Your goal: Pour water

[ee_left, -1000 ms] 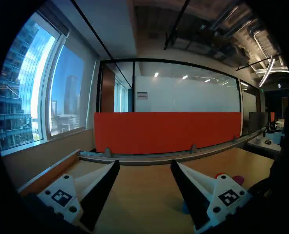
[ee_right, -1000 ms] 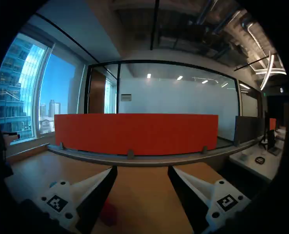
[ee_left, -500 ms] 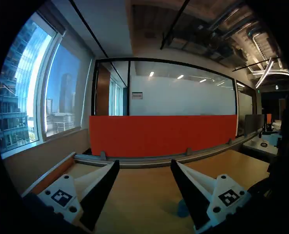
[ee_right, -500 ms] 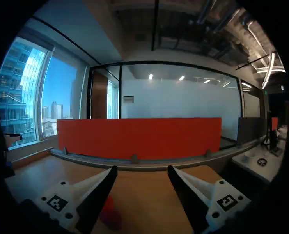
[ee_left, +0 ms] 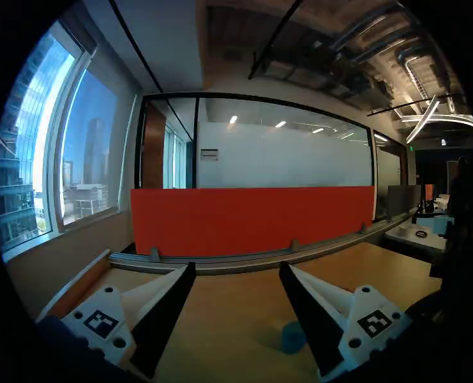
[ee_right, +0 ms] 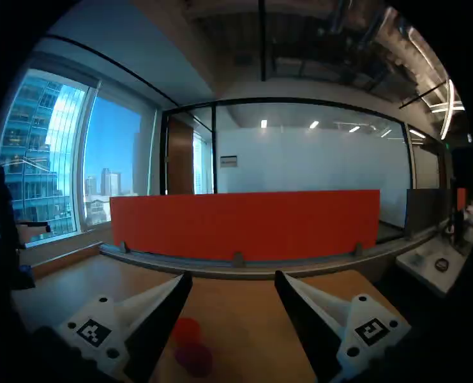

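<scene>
My left gripper is open above the wooden desk, with nothing between its fingers. A blue cup stands on the desk just inside its right finger, low in the left gripper view. My right gripper is also open and empty over the same desk. A red cup and a dark pink cup behind it sit close together near the right gripper's left finger, low in the right gripper view.
An orange divider panel on a grey rail closes the desk's far edge. Large windows line the left wall. A glass partition stands behind the divider. Another desk with a black device lies to the right.
Both views have shifted: the blue cup has come further into sight beside the left gripper's right finger, and the red and pink cups show more fully in the right gripper view. Both grippers stayed open.
</scene>
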### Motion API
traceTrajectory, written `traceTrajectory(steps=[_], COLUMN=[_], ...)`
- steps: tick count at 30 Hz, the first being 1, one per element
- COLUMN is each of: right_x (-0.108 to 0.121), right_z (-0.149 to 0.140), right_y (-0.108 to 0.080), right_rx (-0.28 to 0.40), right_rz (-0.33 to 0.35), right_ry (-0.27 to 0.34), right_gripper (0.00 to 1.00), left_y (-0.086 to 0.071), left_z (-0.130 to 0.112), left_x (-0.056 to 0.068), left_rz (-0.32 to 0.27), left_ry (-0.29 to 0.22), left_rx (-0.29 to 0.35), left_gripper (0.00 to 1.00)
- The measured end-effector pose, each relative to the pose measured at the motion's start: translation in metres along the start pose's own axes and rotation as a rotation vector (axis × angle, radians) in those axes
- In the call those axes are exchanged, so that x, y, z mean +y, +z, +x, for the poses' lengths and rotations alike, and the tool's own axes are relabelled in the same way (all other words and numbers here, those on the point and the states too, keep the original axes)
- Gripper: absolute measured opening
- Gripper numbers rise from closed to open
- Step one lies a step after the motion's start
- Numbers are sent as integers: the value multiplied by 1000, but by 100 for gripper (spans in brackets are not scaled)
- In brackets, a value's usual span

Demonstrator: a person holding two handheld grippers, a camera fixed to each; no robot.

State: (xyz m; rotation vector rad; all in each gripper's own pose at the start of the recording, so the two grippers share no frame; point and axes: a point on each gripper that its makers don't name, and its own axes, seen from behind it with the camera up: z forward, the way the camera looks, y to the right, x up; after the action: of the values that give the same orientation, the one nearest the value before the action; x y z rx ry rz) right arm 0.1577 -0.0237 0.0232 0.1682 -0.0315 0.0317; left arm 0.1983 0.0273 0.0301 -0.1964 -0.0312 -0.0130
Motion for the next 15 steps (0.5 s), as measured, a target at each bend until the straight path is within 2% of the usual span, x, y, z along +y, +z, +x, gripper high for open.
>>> traceTrajectory(steps=[4,11,15], right_x=[-8,-32,-43], right_z=[-2,-6,-9], right_y=[0,-6,-8], right_rx=[-11,-31,-37], right_rz=[49,174,226], right_ry=[-8,-44,-58], right_gripper=[100,100,100], left_y=[-3,-8,-10], left_z=[1,3,3], left_x=[8,23,26], left_rz=[-43,-128,-149], left_ry=[-6,-25,-37], left_rx=[-3,-10,-5], left_gripper=[97,97,97])
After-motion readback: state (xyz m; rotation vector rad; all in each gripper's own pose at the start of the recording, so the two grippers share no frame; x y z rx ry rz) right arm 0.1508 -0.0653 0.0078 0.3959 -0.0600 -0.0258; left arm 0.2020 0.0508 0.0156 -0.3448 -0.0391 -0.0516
